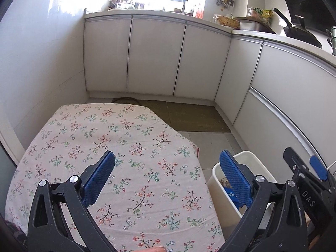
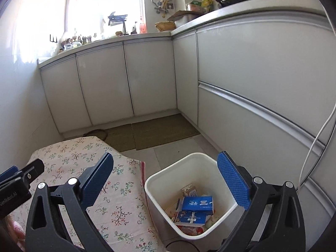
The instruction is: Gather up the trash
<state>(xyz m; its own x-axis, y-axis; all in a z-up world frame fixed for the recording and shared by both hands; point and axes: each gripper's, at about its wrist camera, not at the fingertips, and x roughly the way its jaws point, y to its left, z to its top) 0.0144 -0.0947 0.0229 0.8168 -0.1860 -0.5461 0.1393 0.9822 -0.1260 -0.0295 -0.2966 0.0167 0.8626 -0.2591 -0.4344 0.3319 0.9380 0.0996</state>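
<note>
Blue pads of the left gripper stand spread wide above the floral tablecloth, with nothing between them and touching nothing. Right gripper is likewise released, its jaws far apart and empty, hanging over the white bin just beside the table. Inside the bin lie blue cartons and other trash. Green mats cover the floor by the cabinets.

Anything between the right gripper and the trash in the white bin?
Nothing. In the right wrist view the open right gripper hangs over the white bin, with only air down to the blue cartons.
</note>
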